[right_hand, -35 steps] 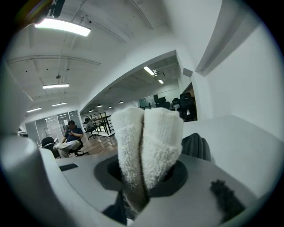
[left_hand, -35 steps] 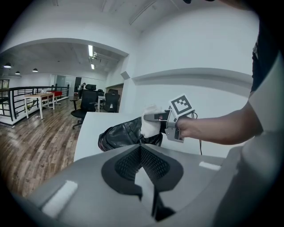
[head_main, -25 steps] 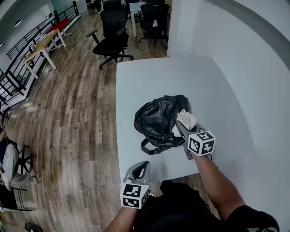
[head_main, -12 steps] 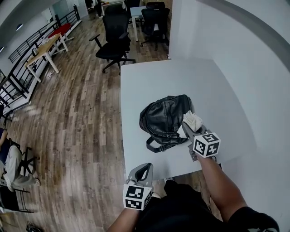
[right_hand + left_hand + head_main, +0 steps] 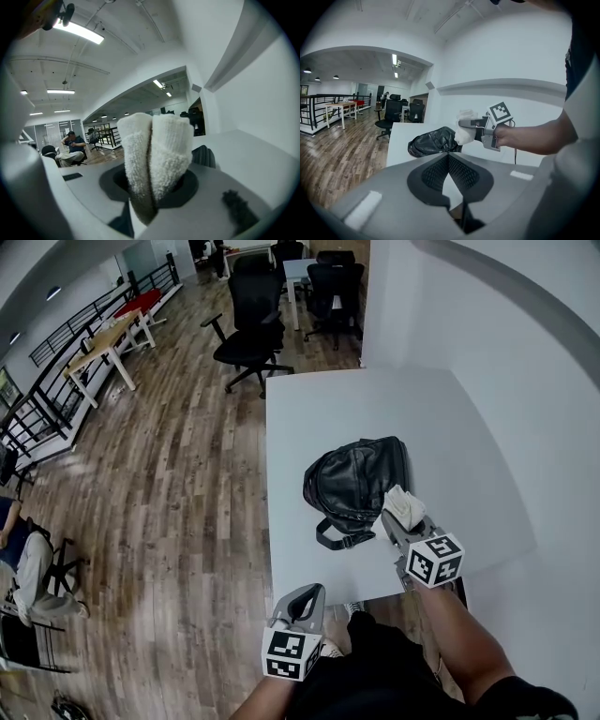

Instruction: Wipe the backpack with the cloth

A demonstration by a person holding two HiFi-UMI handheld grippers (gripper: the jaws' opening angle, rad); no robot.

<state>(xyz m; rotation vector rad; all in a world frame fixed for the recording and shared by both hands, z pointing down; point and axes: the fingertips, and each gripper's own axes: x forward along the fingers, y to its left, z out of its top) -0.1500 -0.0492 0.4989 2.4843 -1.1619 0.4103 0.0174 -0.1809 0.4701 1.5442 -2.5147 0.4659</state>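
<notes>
Two tools: right tool (image 5: 392, 517) pinches a folded white cloth (image 5: 405, 505); left tool (image 5: 303, 596) pressed together, empty, held beyond the near edge of the surface (image 5: 309, 418).
Cloth: at the right edge of the backpack (image 5: 354, 482), contact unclear.
Backpack: black, lying mid-surface.

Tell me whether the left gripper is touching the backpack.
Apart. The head view shows the left gripper at the near edge of the table, with bare tabletop between it and the backpack.

The head view looked steeply down on the backpack (image 5: 356, 486). The left gripper view shared it, level, from the near side. The right gripper view faced the cloth (image 5: 154, 157) closely.
</notes>
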